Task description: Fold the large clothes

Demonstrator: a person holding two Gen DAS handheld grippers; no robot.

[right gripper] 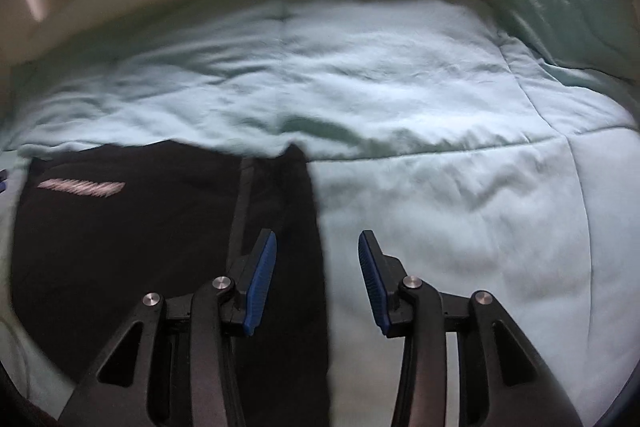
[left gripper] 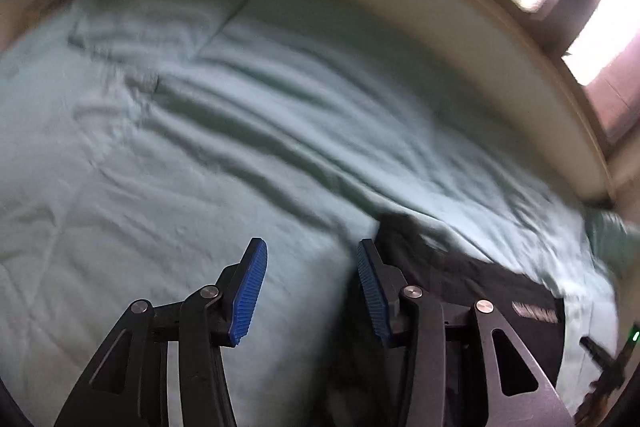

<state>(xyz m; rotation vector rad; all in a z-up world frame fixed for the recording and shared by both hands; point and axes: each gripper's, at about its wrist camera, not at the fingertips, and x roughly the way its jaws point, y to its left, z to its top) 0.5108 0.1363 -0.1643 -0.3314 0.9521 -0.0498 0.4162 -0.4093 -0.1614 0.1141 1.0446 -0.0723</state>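
- The black garment (right gripper: 132,247) lies flat on the pale green quilt (right gripper: 440,207) of a bed, a pale printed strip (right gripper: 80,188) on its upper part; its far edge ends well short of the bed's far edge.
- The right gripper (right gripper: 318,273) hangs over the garment's right edge — jaws partly apart, nothing between the blue pads.
- The left gripper (left gripper: 312,287) hangs at the garment's left edge, jaws likewise apart and empty.
- A pillow (right gripper: 568,23) sits at the bed's far right corner; a cream frame (left gripper: 460,27) borders the far edge.
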